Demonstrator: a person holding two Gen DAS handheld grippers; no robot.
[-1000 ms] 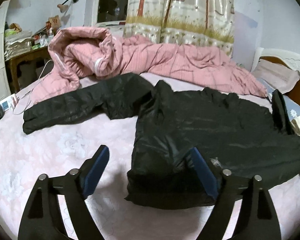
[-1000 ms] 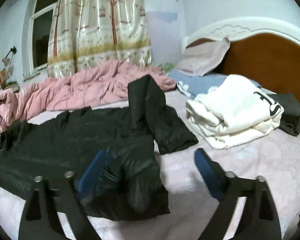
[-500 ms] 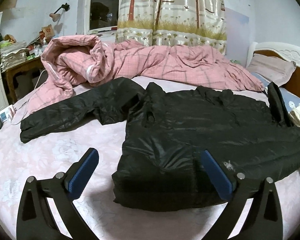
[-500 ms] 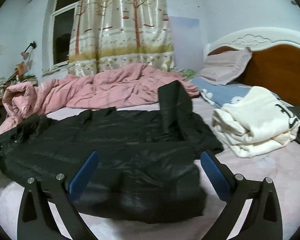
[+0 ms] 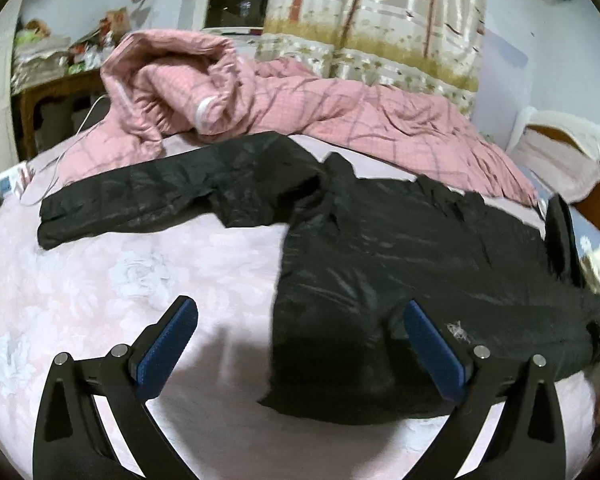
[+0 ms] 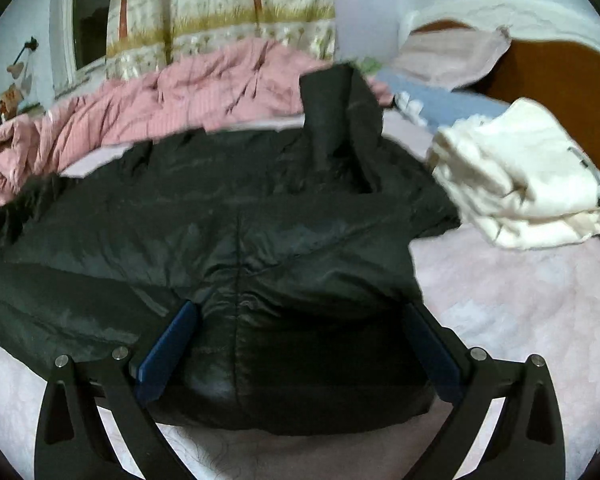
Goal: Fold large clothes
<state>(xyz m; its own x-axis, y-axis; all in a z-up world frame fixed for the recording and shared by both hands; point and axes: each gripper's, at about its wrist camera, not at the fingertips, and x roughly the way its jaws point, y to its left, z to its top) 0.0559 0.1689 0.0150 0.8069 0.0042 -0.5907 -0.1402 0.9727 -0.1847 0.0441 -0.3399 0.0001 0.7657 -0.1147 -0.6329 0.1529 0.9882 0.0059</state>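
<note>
A black puffer jacket (image 5: 420, 264) lies spread on the pink bed (image 5: 100, 280). Its left sleeve (image 5: 160, 196) stretches out to the left. In the right wrist view the jacket (image 6: 240, 232) fills the middle, and its right sleeve (image 6: 340, 120) stands up at the back. My left gripper (image 5: 300, 332) is open just above the jacket's near left hem corner. My right gripper (image 6: 300, 332) is open, and its jaws straddle the near right hem of the jacket.
A rumpled pink quilt (image 5: 300, 100) lies along the far side of the bed. A folded white garment (image 6: 520, 180) sits at the right, by a pillow (image 6: 452, 56) and the wooden headboard (image 6: 560, 80). A cluttered desk (image 5: 60, 72) stands far left.
Both grippers moved forward and down toward the jacket's near hem. The right gripper's jaws now straddle the hem. Both stayed open.
</note>
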